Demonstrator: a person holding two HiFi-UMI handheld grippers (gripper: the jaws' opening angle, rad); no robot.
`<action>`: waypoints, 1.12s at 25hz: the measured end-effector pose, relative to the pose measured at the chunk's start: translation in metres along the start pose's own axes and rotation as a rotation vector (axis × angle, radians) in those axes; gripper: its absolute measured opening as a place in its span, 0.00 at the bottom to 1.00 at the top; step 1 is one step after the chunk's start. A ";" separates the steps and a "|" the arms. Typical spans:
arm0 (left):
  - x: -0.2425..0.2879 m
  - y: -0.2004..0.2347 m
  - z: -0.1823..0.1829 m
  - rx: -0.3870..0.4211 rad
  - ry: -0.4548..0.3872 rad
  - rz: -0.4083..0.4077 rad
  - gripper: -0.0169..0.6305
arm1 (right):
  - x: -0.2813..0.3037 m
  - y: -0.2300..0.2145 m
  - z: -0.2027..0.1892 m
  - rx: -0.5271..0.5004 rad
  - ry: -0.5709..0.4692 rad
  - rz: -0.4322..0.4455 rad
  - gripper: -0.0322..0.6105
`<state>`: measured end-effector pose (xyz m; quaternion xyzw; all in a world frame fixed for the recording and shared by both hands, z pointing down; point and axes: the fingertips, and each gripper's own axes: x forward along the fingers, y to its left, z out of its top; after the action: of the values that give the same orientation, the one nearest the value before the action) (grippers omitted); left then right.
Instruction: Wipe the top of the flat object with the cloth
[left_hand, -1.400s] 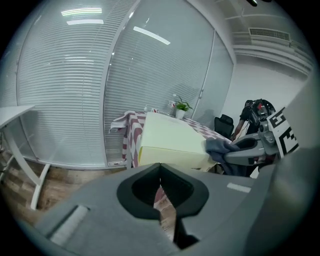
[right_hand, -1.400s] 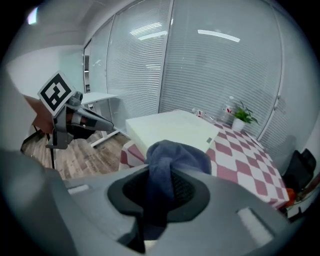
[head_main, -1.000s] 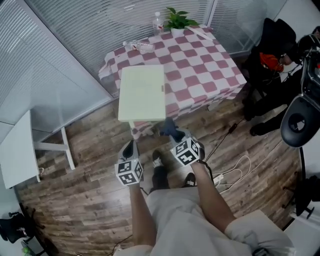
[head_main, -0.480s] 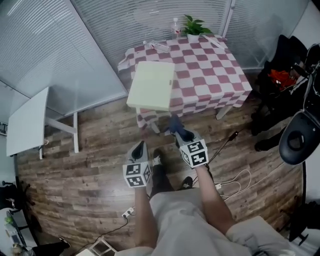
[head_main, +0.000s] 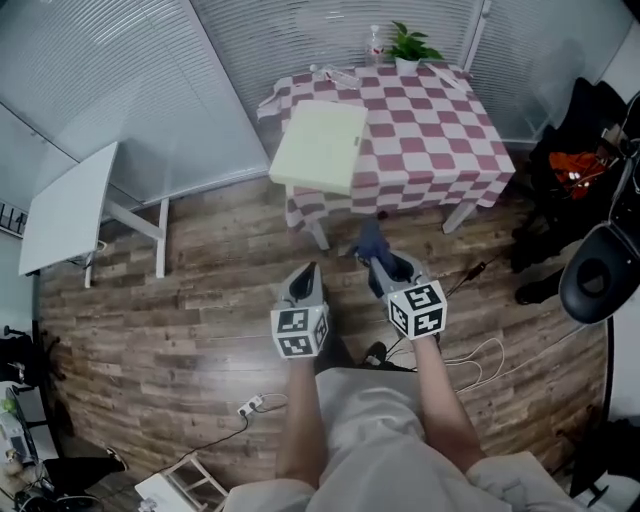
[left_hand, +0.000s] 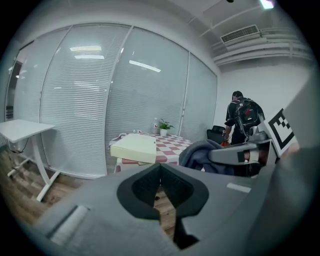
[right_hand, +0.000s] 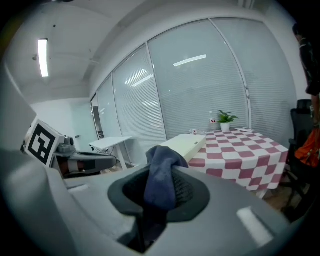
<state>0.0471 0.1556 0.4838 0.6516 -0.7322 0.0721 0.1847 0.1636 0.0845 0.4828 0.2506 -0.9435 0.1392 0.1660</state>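
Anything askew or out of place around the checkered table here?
Yes: the pale flat object sits crooked on the checkered table, and its near end appears to jut past the table's edge. Nothing looks spilled or damaged. The blue cloth is held in the right tongs.

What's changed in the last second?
Only the view shifted: the table and pad now sit higher and further right in the head view, with more floor showing. Nothing was grabbed or released. The right gripper still holds the cloth, the left gripper stays shut and empty, and the pad stays on the table.
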 end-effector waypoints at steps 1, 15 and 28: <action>-0.001 -0.002 0.002 0.000 -0.006 -0.005 0.04 | -0.004 0.002 0.000 -0.012 -0.006 0.001 0.16; -0.033 -0.018 0.009 0.018 -0.025 -0.008 0.04 | -0.032 -0.003 0.011 -0.012 -0.033 -0.037 0.16; -0.034 -0.024 0.016 0.027 -0.027 -0.044 0.04 | -0.037 0.010 0.015 -0.030 -0.036 -0.044 0.16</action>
<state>0.0701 0.1785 0.4530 0.6710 -0.7190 0.0689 0.1674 0.1849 0.1036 0.4534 0.2714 -0.9426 0.1168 0.1557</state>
